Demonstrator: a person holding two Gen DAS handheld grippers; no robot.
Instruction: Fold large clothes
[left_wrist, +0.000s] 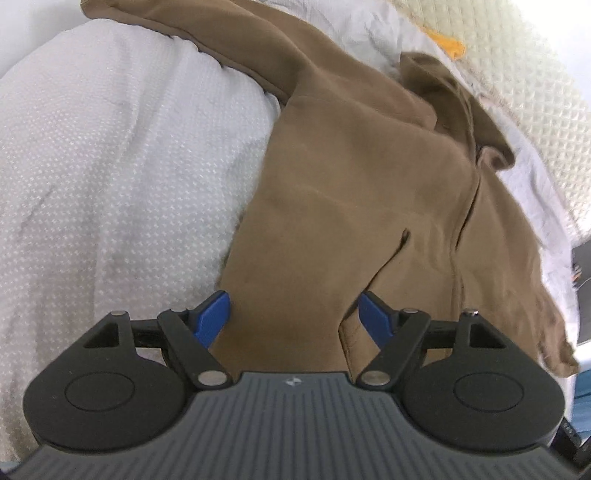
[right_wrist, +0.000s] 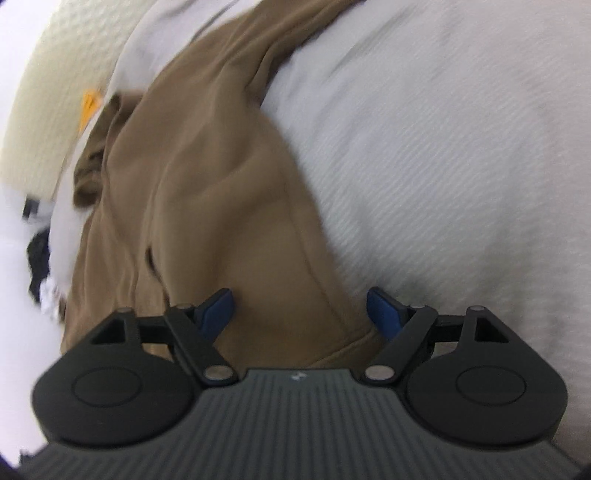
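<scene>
1. The right wrist view is smeared by blur; the brown garment (right_wrist: 207, 192) shows only soft folds there, and a dark shape at 9 o'clock cannot be made out.
2. In both views the garment's near end is cut off behind the tool bodies.
3. The garment lies spread on the white bed cover (left_wrist: 122, 177), perhaps a jacket.
4. The left tool (left_wrist: 294, 317) stands wide, gripping nothing; cloth runs from between its fingers toward 1 o'clock.
5. The right tool (right_wrist: 299, 314) is likewise wide and empty, the garment's hem between its fingers, the rest stretching toward 11 o'clock.
</scene>
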